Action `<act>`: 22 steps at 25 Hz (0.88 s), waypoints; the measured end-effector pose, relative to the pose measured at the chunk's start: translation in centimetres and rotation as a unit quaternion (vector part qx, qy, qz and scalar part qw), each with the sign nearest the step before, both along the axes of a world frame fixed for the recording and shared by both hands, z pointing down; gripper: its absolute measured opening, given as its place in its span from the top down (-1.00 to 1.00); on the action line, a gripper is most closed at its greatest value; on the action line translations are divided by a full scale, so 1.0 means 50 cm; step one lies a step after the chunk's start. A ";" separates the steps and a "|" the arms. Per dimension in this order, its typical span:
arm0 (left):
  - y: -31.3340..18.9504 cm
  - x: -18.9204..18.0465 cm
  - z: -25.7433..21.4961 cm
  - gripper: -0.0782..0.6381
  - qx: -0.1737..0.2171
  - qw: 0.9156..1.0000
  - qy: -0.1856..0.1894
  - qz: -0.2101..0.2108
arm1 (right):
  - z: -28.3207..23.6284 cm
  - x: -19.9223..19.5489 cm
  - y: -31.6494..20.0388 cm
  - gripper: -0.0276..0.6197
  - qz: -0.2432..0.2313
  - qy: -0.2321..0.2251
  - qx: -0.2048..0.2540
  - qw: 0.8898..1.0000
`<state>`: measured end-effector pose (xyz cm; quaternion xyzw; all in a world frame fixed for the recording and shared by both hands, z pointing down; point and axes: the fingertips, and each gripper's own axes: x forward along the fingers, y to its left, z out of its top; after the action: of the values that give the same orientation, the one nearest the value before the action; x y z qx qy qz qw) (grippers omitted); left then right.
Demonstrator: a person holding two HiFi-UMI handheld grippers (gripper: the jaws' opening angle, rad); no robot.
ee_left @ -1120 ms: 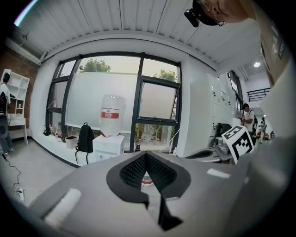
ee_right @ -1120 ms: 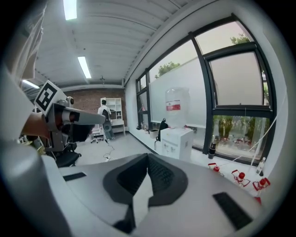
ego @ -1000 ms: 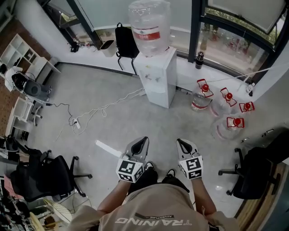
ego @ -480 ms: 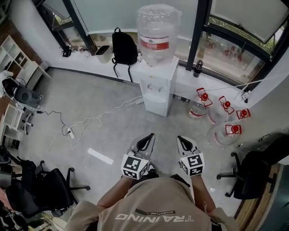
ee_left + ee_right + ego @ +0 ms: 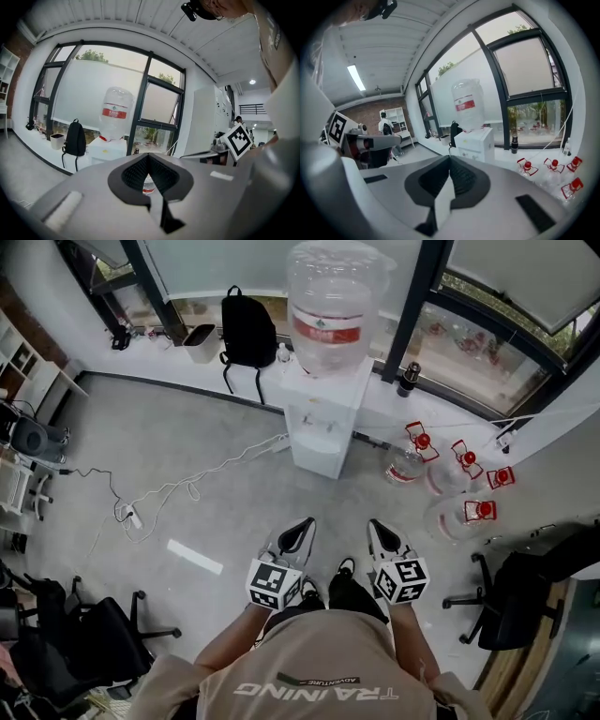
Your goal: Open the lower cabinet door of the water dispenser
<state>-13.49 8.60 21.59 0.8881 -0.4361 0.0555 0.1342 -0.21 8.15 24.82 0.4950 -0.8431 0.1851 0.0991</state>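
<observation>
The white water dispenser [image 5: 319,418] stands against the window ledge with a large clear bottle [image 5: 328,306] on top. Its lower cabinet door [image 5: 317,457] faces me and looks closed. My left gripper [image 5: 299,532] and right gripper [image 5: 379,533] are held side by side in front of my body, well short of the dispenser. Both are shut with nothing between the jaws. The left gripper view has the dispenser [image 5: 107,151] far off past the closed jaws. It also stands at a distance in the right gripper view, dispenser [image 5: 476,139] ahead and a little right.
A black backpack [image 5: 246,329] and a small bin [image 5: 199,343] sit on the ledge left of the dispenser. A white cable with a power strip [image 5: 127,514] trails over the floor. Red-capped water jugs [image 5: 459,474] lie at the right. Office chairs [image 5: 525,587] [image 5: 84,643] flank me.
I have walked toward the dispenser, and it sits nearer and more centred in the head view. Both grippers came forward with me and stayed shut.
</observation>
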 end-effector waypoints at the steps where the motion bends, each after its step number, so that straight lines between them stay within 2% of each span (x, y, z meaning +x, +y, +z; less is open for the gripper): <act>1: -0.014 -0.002 0.004 0.76 -0.003 1.000 -0.002 -0.002 | 0.002 0.001 -0.015 0.88 -0.002 0.003 0.000 1.000; 5: -0.066 0.004 0.008 0.76 -0.006 1.000 -0.010 -0.007 | 0.015 0.012 -0.080 0.88 -0.010 0.016 0.007 1.000; 10: -0.140 0.014 0.021 0.76 -0.015 0.999 -0.041 -0.021 | 0.038 0.016 -0.164 0.88 -0.040 0.030 0.013 0.999; 18: -0.260 0.108 0.001 0.76 -0.001 0.998 -0.058 -0.028 | 0.067 0.087 -0.286 0.88 -0.076 0.051 0.010 0.996; 22: -0.307 0.127 -0.006 0.76 -0.004 0.998 -0.053 -0.043 | 0.075 0.094 -0.334 0.88 -0.110 0.094 0.031 0.989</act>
<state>-7.12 -6.75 21.30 0.8637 -0.4805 0.0983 0.1166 4.49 -8.55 28.56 0.4174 -0.8848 0.0992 0.1819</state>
